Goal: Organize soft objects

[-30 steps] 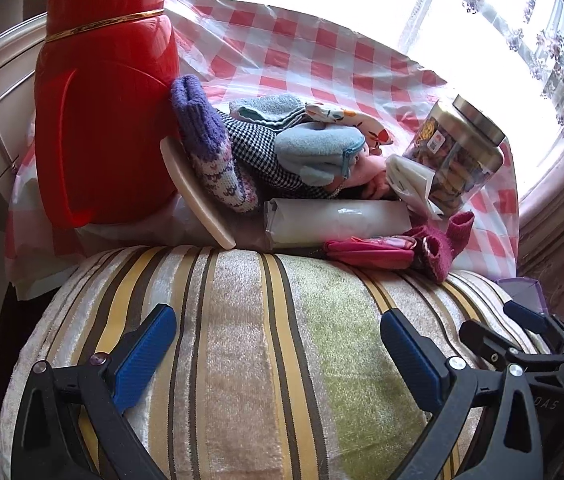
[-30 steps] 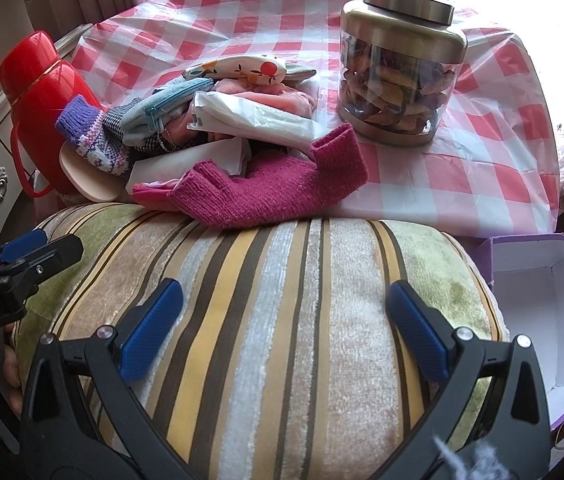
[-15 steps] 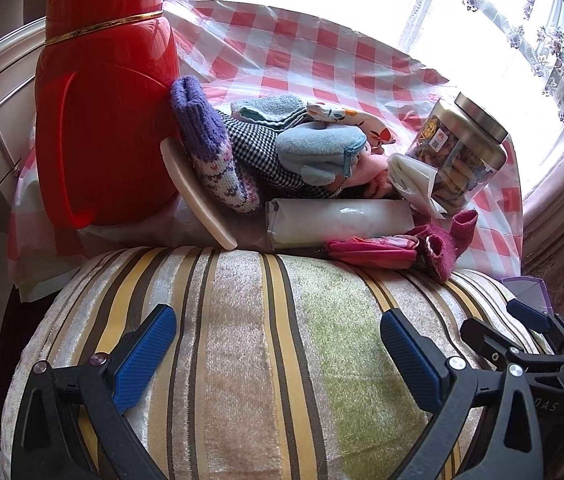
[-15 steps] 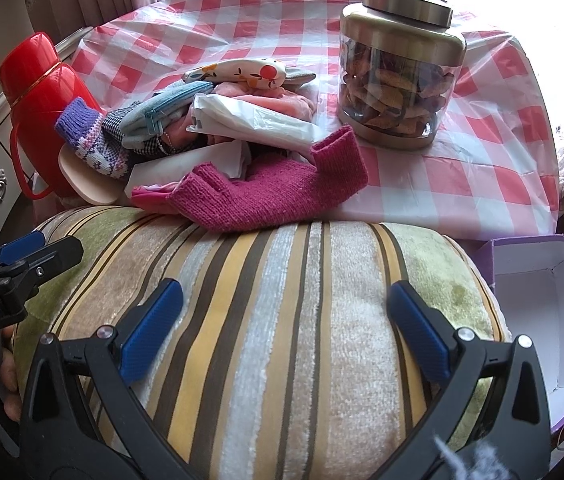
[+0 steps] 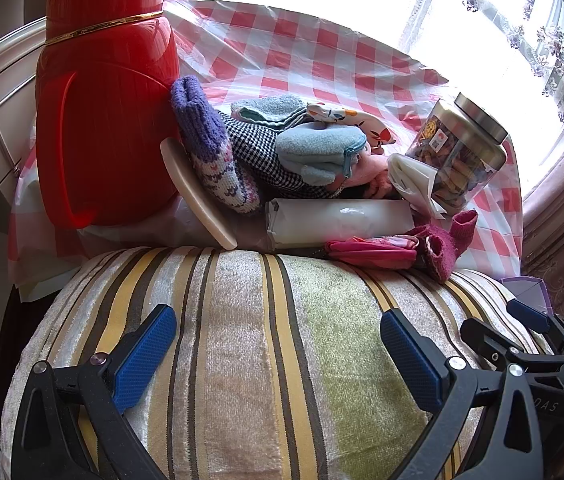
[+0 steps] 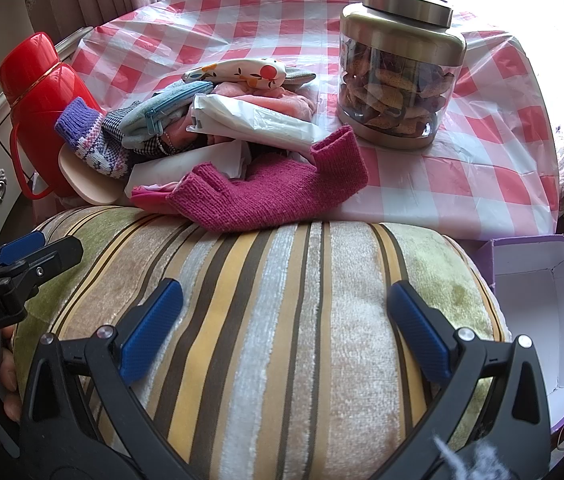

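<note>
Both the left gripper [image 5: 278, 356] and right gripper [image 6: 283, 328] spread wide over the striped cushion [image 6: 274, 320] (near edge cut off), which hides the desk [image 6: 421, 184] front.

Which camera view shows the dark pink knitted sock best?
The right wrist view. There the dark pink knitted sock lies almost fully visible, from toe to cuff, resting on the striped velvet cushion edge. In the left wrist view the sock appears small and bunched at the far right, seen end-on.
</note>
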Available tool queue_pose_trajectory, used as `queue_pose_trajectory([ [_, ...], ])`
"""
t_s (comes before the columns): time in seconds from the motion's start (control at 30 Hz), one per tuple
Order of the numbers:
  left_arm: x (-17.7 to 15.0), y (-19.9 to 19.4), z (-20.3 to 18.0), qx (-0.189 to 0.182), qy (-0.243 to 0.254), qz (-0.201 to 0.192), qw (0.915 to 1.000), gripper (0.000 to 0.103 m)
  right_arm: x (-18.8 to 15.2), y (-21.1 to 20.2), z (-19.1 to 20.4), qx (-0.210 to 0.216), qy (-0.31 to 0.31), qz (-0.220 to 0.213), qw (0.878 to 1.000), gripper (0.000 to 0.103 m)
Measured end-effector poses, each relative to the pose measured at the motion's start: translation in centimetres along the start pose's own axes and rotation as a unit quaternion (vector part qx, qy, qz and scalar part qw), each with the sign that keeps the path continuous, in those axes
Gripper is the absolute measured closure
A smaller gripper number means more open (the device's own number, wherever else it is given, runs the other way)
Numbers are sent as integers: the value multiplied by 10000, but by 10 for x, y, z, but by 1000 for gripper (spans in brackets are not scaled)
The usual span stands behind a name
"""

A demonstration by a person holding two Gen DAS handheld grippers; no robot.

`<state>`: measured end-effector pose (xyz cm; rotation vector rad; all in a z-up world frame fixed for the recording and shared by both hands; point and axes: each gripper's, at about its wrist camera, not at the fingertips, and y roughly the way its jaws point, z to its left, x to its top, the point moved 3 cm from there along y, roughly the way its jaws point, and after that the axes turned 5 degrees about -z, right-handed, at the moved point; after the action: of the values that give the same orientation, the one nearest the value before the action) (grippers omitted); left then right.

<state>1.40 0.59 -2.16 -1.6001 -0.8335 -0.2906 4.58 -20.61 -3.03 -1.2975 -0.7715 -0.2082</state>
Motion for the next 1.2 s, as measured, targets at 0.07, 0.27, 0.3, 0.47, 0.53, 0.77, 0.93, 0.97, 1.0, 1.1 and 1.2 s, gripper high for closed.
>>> queue_pose_trajectory([
  [0.07, 0, 0, 0, 1, 1, 0, 10000, 0, 0, 0, 0, 0, 0, 0, 10000, 0],
  [0.27, 0, 0, 0, 2, 2, -1, 10000, 0, 0, 0, 0, 0, 0, 1, 10000, 0],
  [0.3, 0, 0, 0, 1, 2, -1, 10000, 0, 0, 0, 0, 0, 0, 2, 10000, 0],
  [0.47, 0, 0, 0, -2, 0, -4, 10000, 0, 0, 0, 0, 0, 0, -1, 10000, 0],
  [0.53, 1, 0, 0, -11, -9, -6, 10000, 0, 0, 0, 0, 1, 0, 0, 10000, 0],
  [0.77, 3, -6, 6, -176, -194, -147, 9995, 0, 0, 0, 1, -25, -27, 23, 10000, 0],
  [0.93, 5, -3, 4, -120, -159, -123, 9997, 0, 2, 3, 1, -53, -49, 64, 10000, 0],
  [0.97, 6, -4, 4, -119, -167, -124, 9997, 0, 2, 5, 1, -60, -53, 75, 9999, 0],
  [1.0, 7, -4, 4, -127, -189, -128, 9997, 0, 3, 6, 1, -67, -58, 87, 9999, 0],
  [1.1, 11, -4, 8, -156, -304, -165, 9993, 0, 3, 7, 2, -84, -71, 118, 9999, 0],
  [1.2, 21, -1, 22, -136, -629, -216, 9977, 1, 5, 7, 0, -26, -56, 192, 9998, 0],
])
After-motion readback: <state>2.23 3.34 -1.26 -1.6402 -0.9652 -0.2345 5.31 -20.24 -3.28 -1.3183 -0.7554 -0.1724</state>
